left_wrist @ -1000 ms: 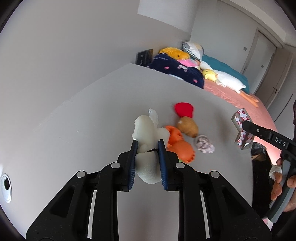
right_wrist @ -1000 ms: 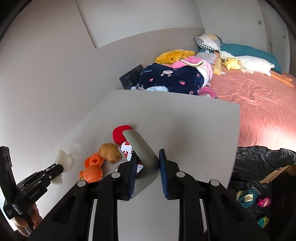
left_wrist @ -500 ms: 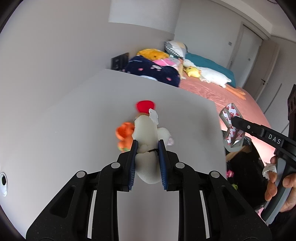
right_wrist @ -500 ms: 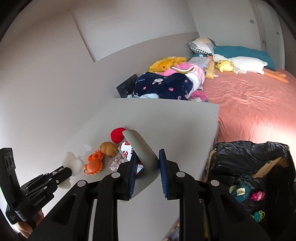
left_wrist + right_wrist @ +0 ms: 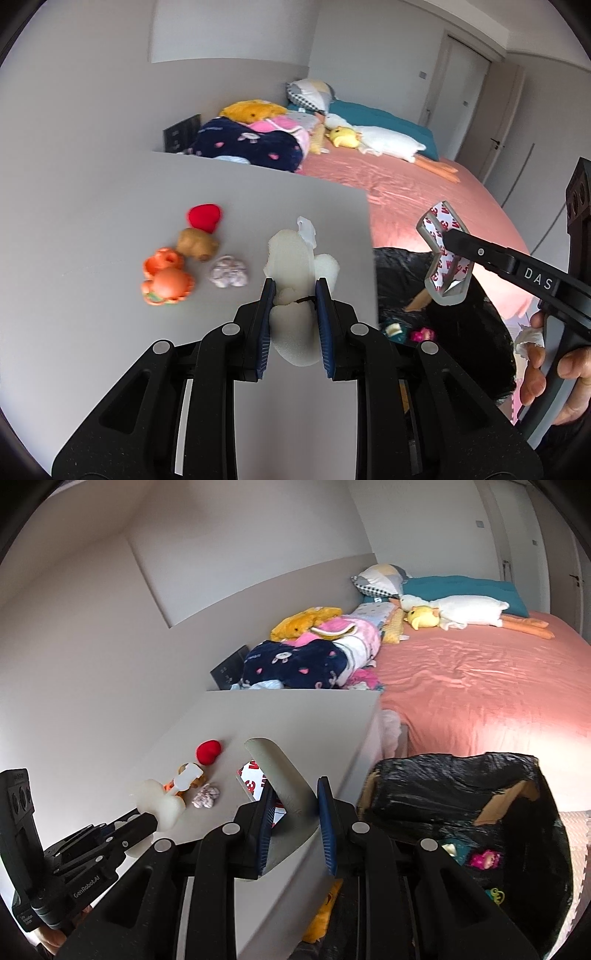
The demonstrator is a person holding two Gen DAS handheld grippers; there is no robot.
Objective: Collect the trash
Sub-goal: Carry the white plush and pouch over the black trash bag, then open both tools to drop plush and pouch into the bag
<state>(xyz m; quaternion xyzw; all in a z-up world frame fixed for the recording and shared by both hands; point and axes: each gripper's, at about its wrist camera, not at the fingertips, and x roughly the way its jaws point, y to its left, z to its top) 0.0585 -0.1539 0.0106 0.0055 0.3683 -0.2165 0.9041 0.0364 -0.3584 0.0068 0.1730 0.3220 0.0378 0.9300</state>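
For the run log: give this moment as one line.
left gripper: shut on foam | right gripper: shut on corner guard | bin: open beside table

**Open air over the bin, toys crowd the left**

Ahead-left of the left gripper (image 5: 294,325), the orange toy (image 5: 166,282) and small toys block the table (image 5: 92,206); right of the right gripper (image 5: 295,827), the bin (image 5: 480,797) gapes open.

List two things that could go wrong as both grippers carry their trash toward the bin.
The white foam piece sticks far past the left gripper, and a thin flap could catch the table. The bin's bag sags over its opening, so the grey adhesive strip in the right gripper might land outside.
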